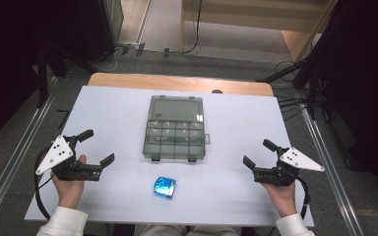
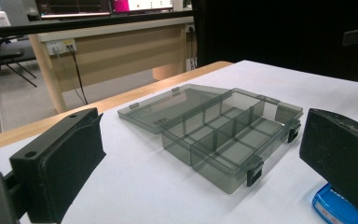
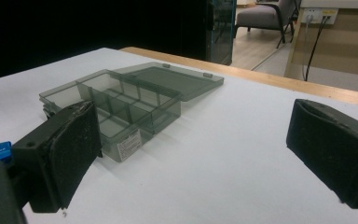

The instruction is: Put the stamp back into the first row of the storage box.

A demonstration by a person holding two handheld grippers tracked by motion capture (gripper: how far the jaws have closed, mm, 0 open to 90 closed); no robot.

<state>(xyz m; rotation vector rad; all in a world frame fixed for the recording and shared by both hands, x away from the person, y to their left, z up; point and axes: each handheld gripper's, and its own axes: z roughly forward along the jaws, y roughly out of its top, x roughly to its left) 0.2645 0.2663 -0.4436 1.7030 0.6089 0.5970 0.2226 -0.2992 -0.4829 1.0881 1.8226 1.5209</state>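
Both at rest: left hand-held gripper (image 1: 95, 146) and right hand-held gripper (image 1: 259, 153) w/ jaws spread wide, empty. Organizer box (image 1: 174, 133) mid-table (image 1: 118, 113), lid flat back. Blue packet (image 1: 164, 187) just in front. Prob. next: approach packet low, jaws straddling, pinch its sides.

organizer box (image 1: 174, 129): smoky translucent grey | small packet (image 1: 164, 187): shiny blue | table sheet (image 1: 118, 128): white | claw pads (image 2: 70, 161): black

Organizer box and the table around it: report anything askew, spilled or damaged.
Nothing stands out. The organizer box lies square on the white table with its lid folded flat open and compartments empty. The small blue packet sits apart, nearer the person, intact.
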